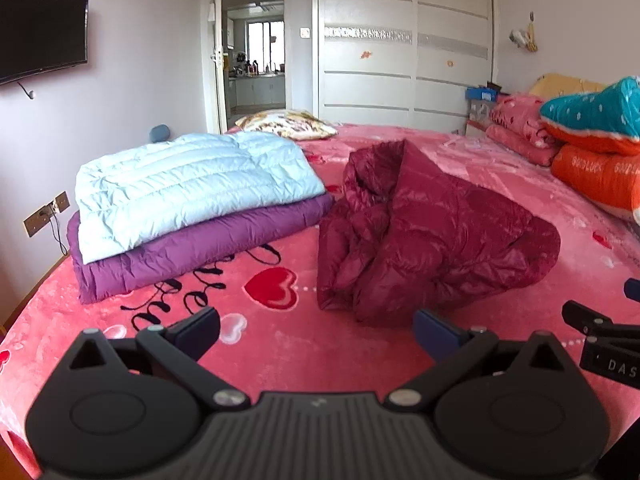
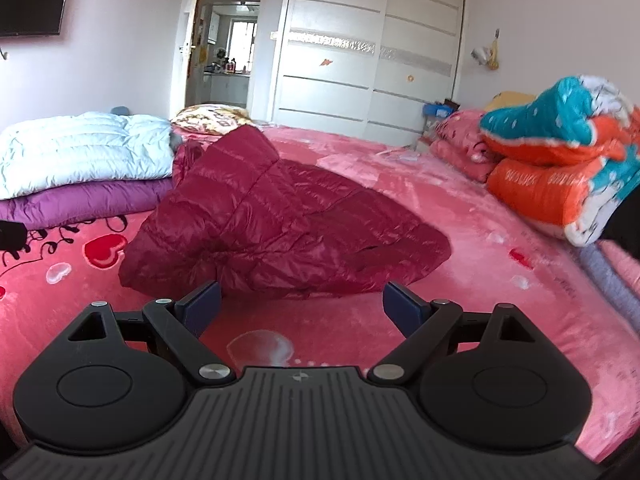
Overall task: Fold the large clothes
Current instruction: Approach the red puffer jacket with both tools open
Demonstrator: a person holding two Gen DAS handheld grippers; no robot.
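A crumpled dark red down jacket [image 1: 432, 232] [image 2: 280, 216] lies in a heap on the pink bed [image 1: 320, 356] [image 2: 480, 280]. To its left a folded light blue jacket [image 1: 192, 184] [image 2: 80, 148] rests on a folded purple one [image 1: 200, 248] [image 2: 88, 200]. My left gripper [image 1: 316, 332] hovers open just in front of the red jacket, nothing between its fingers. My right gripper [image 2: 302, 306] is also open and empty, close to the jacket's near edge. The right gripper's tip [image 1: 600, 332] shows at the right edge of the left wrist view.
Stacked pink, orange and teal quilts [image 1: 592, 148] [image 2: 560, 168] sit at the bed's right side. A patterned pillow [image 1: 288, 124] [image 2: 212, 118] lies at the far end. Behind stand a white wardrobe [image 1: 404, 52], an open doorway [image 1: 256, 48] and a wall TV [image 1: 40, 36].
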